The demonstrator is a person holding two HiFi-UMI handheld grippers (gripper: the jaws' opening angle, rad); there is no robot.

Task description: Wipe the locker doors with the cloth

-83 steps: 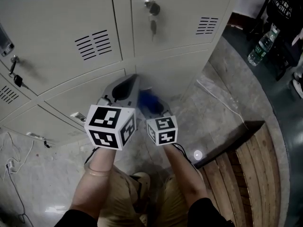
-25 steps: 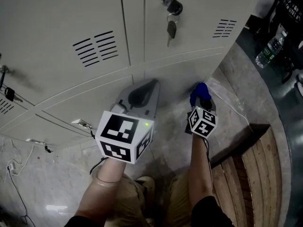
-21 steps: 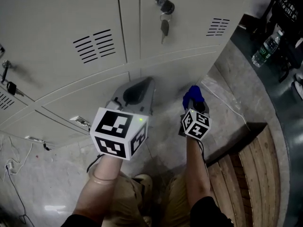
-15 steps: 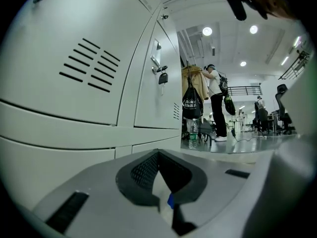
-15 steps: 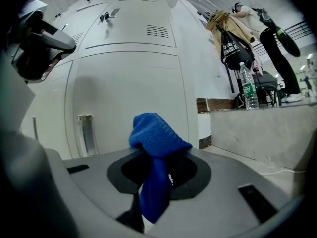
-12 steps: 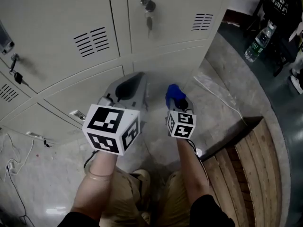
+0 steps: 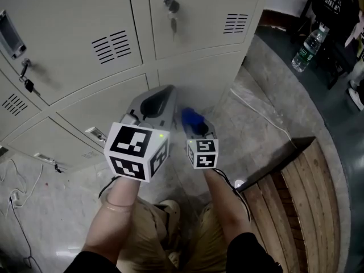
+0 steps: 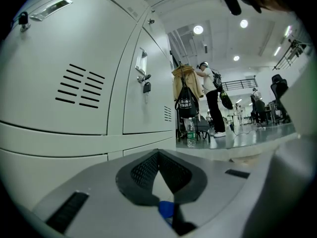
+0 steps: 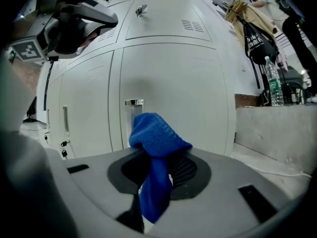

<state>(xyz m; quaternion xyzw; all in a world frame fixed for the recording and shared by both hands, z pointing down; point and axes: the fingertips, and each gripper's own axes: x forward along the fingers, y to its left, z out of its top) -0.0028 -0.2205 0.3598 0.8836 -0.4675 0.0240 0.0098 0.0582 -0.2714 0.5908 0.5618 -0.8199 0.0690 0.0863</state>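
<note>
Two grippers hang low before the locker doors (image 7: pixel 199 21). The right gripper (image 9: pixel 157 157) is clamped on the blue cloth (image 9: pixel 157 133), its bunched end pointing at the bottom door (image 9: pixel 173 78) straight ahead, seemingly not touching. The left gripper (image 8: pixel 159 155), closed and empty, sits alongside.

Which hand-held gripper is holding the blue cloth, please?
The right hand-held gripper: its jaws clamp the blue cloth; the left hand-held gripper is shut, empty.

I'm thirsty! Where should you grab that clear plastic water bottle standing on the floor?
Probably round the clear plastic water bottle at its labelled middle, from the side: it stands upright, and the neck narrows.
</note>
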